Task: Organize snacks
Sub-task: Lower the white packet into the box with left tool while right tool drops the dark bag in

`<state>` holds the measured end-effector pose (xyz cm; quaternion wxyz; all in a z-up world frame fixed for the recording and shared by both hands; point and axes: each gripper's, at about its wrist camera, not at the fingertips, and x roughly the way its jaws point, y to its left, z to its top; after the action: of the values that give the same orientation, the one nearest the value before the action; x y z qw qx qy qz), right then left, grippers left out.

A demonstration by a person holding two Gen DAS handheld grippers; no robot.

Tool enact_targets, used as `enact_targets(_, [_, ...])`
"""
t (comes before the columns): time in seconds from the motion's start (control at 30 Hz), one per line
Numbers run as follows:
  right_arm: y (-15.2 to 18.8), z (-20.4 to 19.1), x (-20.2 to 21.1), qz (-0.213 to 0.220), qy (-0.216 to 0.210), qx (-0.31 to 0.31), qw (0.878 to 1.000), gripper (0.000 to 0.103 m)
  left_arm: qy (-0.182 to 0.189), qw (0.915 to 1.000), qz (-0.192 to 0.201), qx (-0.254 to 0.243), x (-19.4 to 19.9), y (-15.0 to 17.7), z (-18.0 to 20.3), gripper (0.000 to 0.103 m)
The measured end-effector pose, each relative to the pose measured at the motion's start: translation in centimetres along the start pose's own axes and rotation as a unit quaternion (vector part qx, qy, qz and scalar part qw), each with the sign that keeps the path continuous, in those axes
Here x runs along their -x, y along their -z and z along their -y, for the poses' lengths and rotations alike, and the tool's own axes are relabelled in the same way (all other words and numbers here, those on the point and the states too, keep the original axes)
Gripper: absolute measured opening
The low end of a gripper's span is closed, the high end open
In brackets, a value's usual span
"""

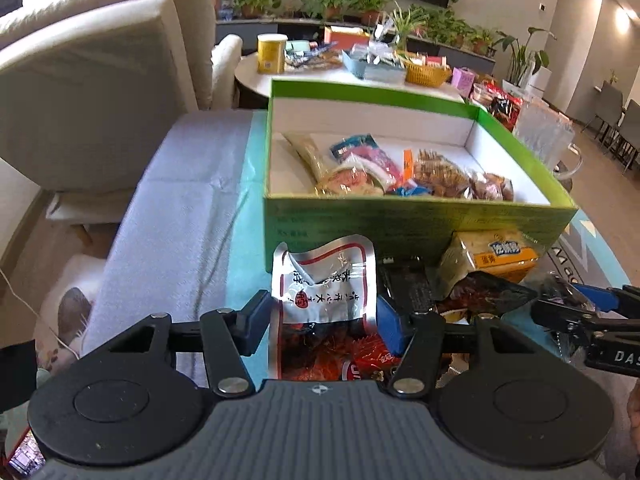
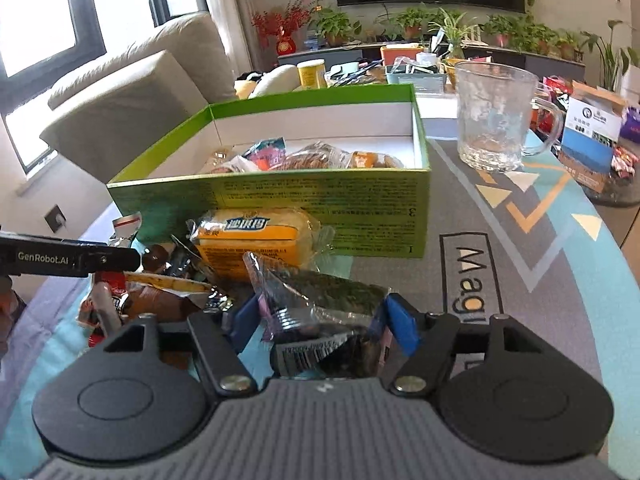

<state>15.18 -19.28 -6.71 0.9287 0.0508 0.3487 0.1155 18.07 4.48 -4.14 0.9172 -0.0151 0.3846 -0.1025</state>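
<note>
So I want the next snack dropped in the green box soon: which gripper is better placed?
Left, probably. The left gripper has the silver pouch between its pads, directly before the green box. The right gripper's seaweed packet sits behind the yellow cake pack.

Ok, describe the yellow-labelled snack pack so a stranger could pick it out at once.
Find the green box on the table. The yellow-labelled pack lies against its near printed wall, atop the loose snack pile. It alone shows an orange-yellow label with a blue logo strip; neighbours are dark or silver.
</note>
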Motion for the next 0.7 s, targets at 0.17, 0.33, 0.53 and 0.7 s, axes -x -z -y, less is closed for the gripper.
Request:
enact_targets(0.17, [-0.2, 0.0, 1.8, 0.023, 0.004, -0.011, 1.0, 0.065, 0.002, 0.9994, 0.033, 0.005, 2.2, -0.5, -0.5, 0.053])
enact_targets(0.33, [-0.8, -0.4, 3.0, 0.045, 0.0, -0.012, 0.999, 0.065, 0.002, 0.9981, 0.061, -0.005, 4.0, -1.1, -0.1, 0.053])
enact_targets(0.53, [-1.3, -0.9, 4.0, 0.064, -0.006, -0.013, 0.998, 0.065, 0.01, 0.9961, 0.086, -0.016, 5.5, -1.7, 0.5, 0.053])
enact_targets(0.7, [-1.7, -1.1, 4.8, 0.078, -0.009, -0.014, 0.997, 0.065, 0.013, 0.995, 0.097, -0.021, 6.2, -1.9, 0.9, 0.053])
